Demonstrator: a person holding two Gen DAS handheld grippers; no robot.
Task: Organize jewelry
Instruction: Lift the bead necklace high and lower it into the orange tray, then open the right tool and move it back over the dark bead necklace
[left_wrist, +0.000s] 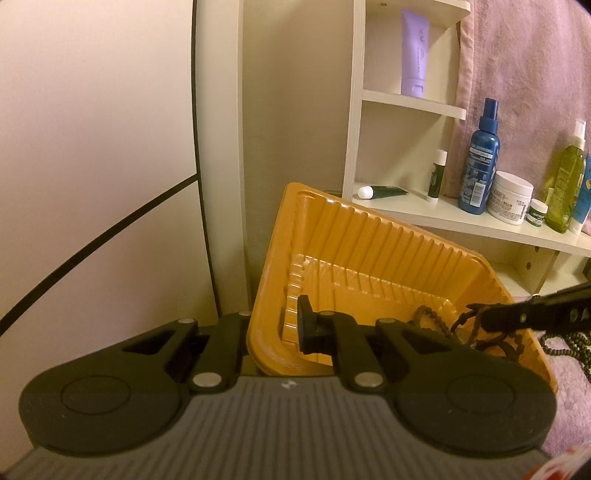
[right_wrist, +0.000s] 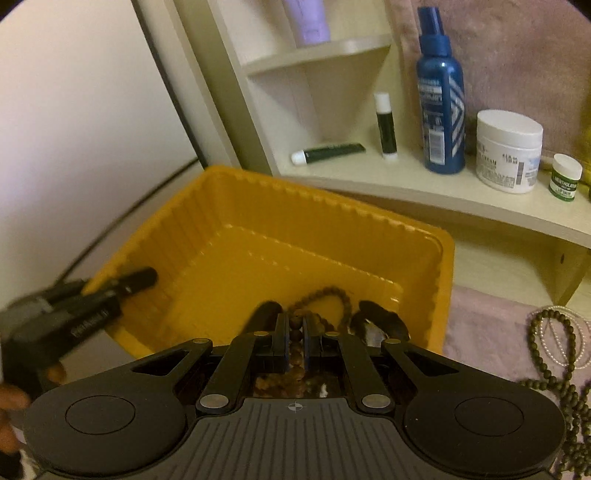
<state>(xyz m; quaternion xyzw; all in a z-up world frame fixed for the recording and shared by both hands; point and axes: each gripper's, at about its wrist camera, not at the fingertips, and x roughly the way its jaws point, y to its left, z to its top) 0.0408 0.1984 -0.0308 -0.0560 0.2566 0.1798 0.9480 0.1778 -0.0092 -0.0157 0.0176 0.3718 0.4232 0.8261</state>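
A yellow ribbed plastic tray (left_wrist: 373, 240) (right_wrist: 280, 206) stands tilted on a pink cloth. My left gripper (left_wrist: 275, 325) is shut on the tray's near left wall, one finger inside and one outside. My right gripper (right_wrist: 295, 332) is shut on a brown bead string (right_wrist: 325, 295) that hangs into the tray's right corner. In the left wrist view the right gripper (left_wrist: 480, 314) reaches in from the right with the beads (left_wrist: 432, 317) under it. A dark green bead necklace (right_wrist: 554, 354) and a pearl strand (right_wrist: 580, 332) lie on the cloth to the right of the tray.
A white shelf unit (left_wrist: 461, 218) stands behind the tray with a blue spray bottle (right_wrist: 441, 96), a white cream jar (right_wrist: 508, 151), a lip balm stick (right_wrist: 386, 125), a small green jar (right_wrist: 565, 177) and a lilac tube (left_wrist: 415, 51). A white wall panel (left_wrist: 92, 147) is at left.
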